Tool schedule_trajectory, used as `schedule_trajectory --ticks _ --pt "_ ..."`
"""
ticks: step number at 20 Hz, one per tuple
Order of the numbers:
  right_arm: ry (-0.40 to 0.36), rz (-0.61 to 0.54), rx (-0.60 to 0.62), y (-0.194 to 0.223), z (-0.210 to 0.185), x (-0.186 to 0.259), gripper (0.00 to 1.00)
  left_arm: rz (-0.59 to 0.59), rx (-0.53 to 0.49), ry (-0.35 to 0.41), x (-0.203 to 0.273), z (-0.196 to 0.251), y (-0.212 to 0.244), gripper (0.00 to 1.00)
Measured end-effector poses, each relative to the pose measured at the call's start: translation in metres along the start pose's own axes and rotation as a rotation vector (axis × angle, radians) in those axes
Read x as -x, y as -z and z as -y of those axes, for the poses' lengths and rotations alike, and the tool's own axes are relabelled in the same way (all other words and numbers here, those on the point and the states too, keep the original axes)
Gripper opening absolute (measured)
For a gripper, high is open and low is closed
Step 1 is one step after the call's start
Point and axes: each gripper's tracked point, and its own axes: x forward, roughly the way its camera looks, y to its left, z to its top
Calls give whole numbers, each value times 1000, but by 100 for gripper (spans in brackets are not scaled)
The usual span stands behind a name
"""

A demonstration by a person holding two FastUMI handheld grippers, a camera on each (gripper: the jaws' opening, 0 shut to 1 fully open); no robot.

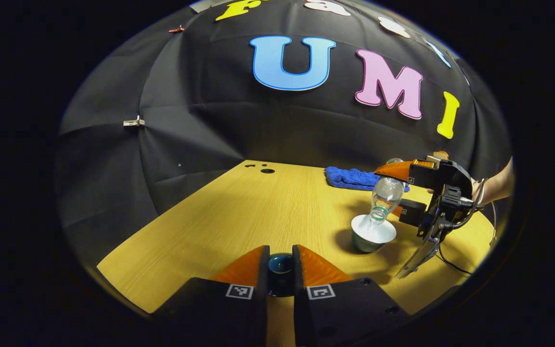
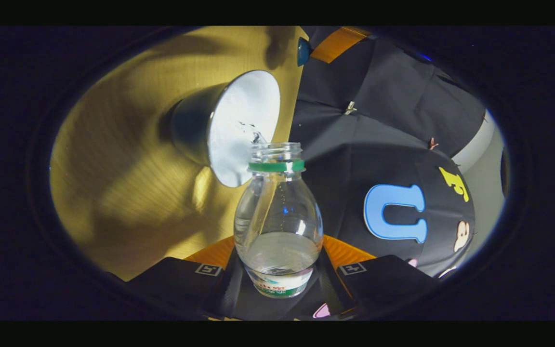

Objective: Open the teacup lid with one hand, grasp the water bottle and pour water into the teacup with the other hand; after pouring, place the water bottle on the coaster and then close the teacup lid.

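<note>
Right gripper (image 2: 277,277) pinching water bottle (image 2: 277,226), tipped over teacup (image 1: 373,234); left gripper (image 1: 280,274) pinching lid (image 1: 280,270).

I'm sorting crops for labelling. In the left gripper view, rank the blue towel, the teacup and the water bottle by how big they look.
1. blue towel, the widest
2. teacup
3. water bottle, partly hidden by the right hand-held gripper, so its rank against the teacup is unsure.
</note>
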Motion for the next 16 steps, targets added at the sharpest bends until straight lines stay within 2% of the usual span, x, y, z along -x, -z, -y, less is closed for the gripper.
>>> schedule_trajectory --ticks 1,2,3,16 --pt "1 4 10 -2 0 0 72 2 0 1 0 -1 -1 26" --pt "1 7 20 -2 1 1 77 4 -1 0 1 -3 -2 26" --pt "0 9 30 -2 2 1 72 6 -1 1 1 -3 -3 26" --pt "17 48 136 4 12 5 72 6 -45 10 10 -1 0 26"
